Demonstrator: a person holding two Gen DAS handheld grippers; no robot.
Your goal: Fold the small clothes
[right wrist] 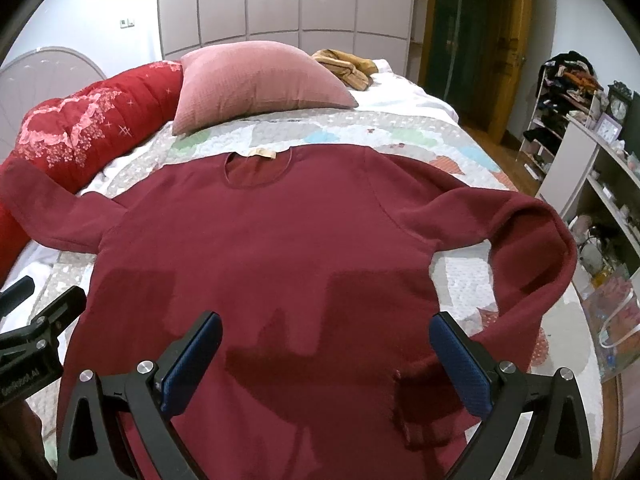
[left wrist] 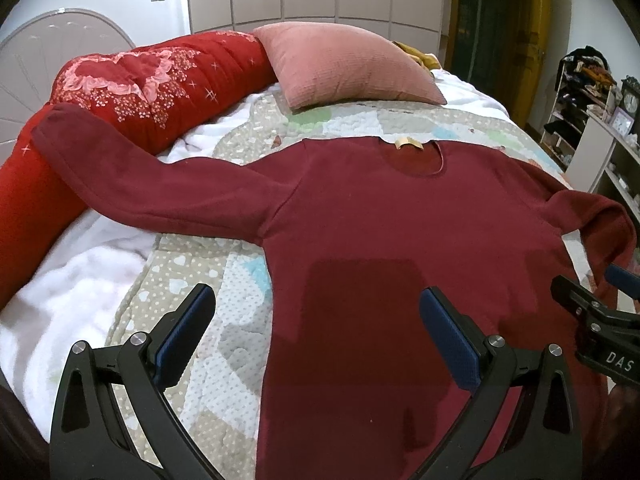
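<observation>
Spread flat on the bed [left wrist: 248, 264], front up, lies a dark red long-sleeved top [left wrist: 360, 220], its neck toward a pink pillow [left wrist: 344, 66]. One sleeve [left wrist: 132, 176] reaches out over a red quilt [left wrist: 152, 80] rolled along the bed's edge; the other sleeve [right wrist: 532, 240] bends back toward the hem at the opposite side. Above the lower part of the top, the left gripper [left wrist: 316, 336] hangs with its jaws spread wide and nothing between them. Beside it, the right gripper [right wrist: 326, 356] hangs likewise, jaws wide apart and empty.
</observation>
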